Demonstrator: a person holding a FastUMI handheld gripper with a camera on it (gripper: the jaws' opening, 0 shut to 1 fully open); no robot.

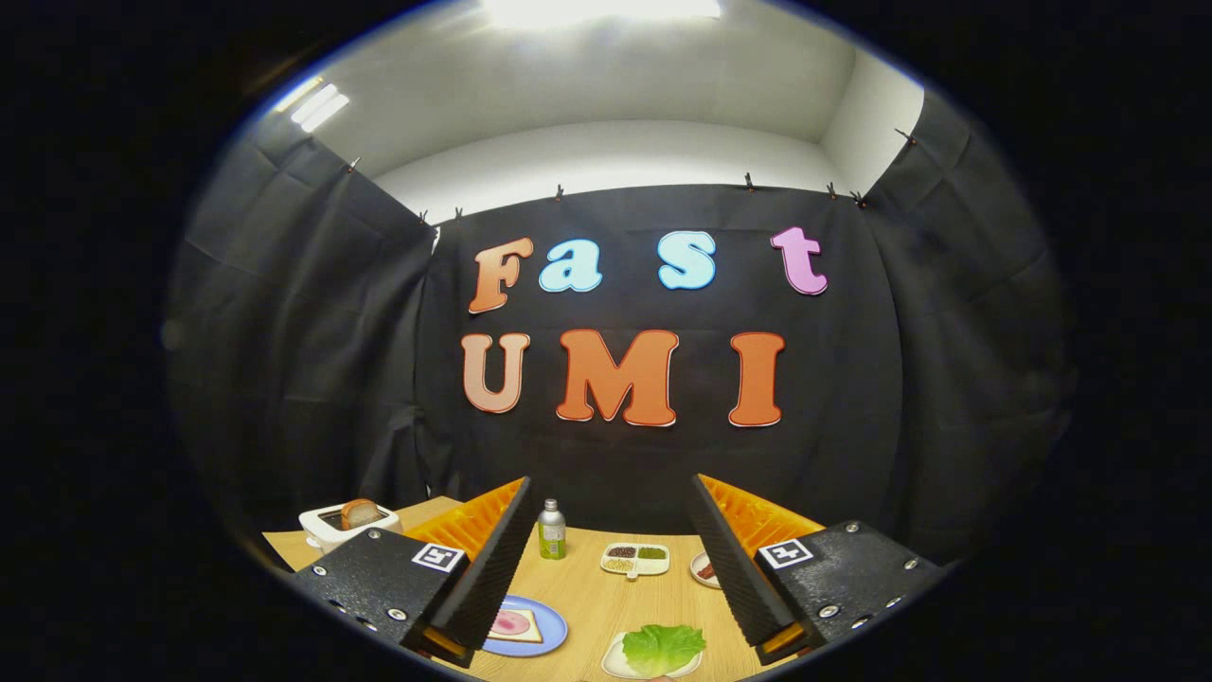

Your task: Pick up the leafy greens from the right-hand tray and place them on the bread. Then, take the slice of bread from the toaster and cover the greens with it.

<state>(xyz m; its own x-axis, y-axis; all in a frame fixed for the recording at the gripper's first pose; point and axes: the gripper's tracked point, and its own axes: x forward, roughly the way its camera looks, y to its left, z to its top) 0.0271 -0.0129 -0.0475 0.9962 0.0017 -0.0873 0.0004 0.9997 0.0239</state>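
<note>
While held above the table's near side: gripper [611, 559] fingers spread wide, nothing between them, touching nothing.
Greens: greens [663, 647] lie on a white tray [614, 660], between the fingers and below their tips, closer to the right finger.
Bread: bread [516, 625] with a pink slice on top sits on a blue plate [557, 627], just beside the left finger, partly hidden by it.
Toaster: white toaster [327, 529] at the table's far left corner, a slice [359, 512] sticking up from its slot.
Far edge: bottle [552, 529], divided dish [635, 559] and small bowl [704, 568] stand in a row near the wall.
Open room: bare table [606, 597] between plate, tray and dish; plate and tray are apart.
Right side: right finger covers the table there, cannot tell its edge.
</note>
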